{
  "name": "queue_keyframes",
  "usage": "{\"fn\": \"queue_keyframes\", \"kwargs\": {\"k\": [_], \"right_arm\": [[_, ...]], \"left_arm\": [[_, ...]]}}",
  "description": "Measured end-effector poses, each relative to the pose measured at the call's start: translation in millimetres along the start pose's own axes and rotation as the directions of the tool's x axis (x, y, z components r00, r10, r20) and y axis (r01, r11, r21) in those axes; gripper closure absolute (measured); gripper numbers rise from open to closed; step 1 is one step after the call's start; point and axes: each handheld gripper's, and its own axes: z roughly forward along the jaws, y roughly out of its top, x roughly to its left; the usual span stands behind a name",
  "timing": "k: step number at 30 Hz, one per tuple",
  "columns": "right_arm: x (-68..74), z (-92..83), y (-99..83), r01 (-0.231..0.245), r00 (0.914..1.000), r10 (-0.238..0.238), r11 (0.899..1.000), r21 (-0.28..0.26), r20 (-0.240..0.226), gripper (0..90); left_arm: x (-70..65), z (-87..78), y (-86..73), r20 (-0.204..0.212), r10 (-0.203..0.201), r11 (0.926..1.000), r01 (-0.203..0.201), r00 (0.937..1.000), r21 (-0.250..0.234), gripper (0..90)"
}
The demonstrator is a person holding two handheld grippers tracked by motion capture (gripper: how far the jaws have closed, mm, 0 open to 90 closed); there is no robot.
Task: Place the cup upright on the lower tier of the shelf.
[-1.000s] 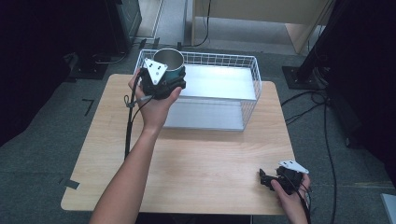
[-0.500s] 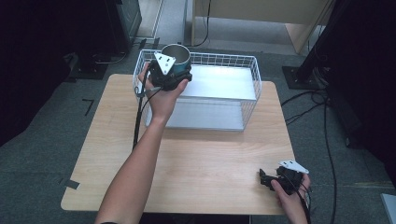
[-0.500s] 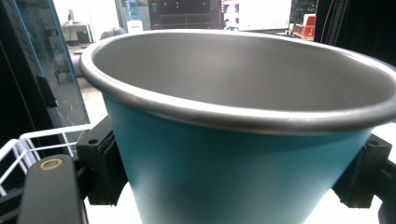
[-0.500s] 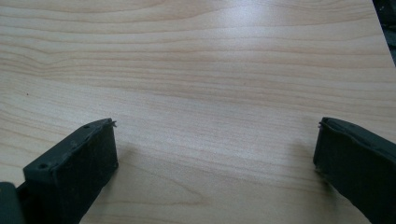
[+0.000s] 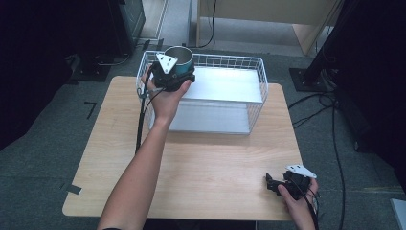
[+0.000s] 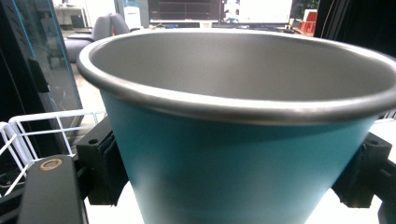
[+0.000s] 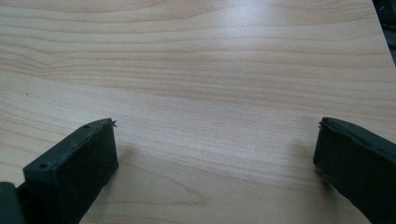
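A teal metal cup (image 5: 179, 58) with a silver rim is held upright over the left end of the white wire basket (image 5: 258, 76). My left gripper (image 5: 173, 72) is shut on the cup, one jaw on each side of its teal wall (image 6: 233, 182). The cup's grey inside looks empty in the left gripper view. My right gripper (image 5: 271, 183) rests low at the table's front right corner, open, its jaws wide apart over bare wood (image 7: 215, 130) with nothing between them.
The wire basket has a pale flat floor (image 5: 225, 88) and stands at the back middle of the wooden table (image 5: 201, 163). Dark equipment and cables (image 5: 330, 115) lie on the floor around the table. A cable hangs from the left gripper along the forearm.
My left gripper has carried the cup forward and slightly right, from the basket's near left corner to above its left end. The right gripper has stayed in place.
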Motion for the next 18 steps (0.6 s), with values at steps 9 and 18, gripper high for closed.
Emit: {"fn": "queue_keyframes", "kwargs": {"k": [9,18], "right_arm": [[0.0,0.0,0.0,0.000,1.0000,0.000,1.000,0.000,0.000,0.0],[0.0,0.0,0.0,0.000,1.0000,0.000,1.000,0.000,0.000,0.0]], "left_arm": [[4.1,1.4,-1.9,0.034,-0.013,0.9994,0.012,0.9993,0.033,6.2],[7.1,-0.5,-3.7,0.029,-0.031,0.9985,0.029,0.9991,0.047,0.0]]}}
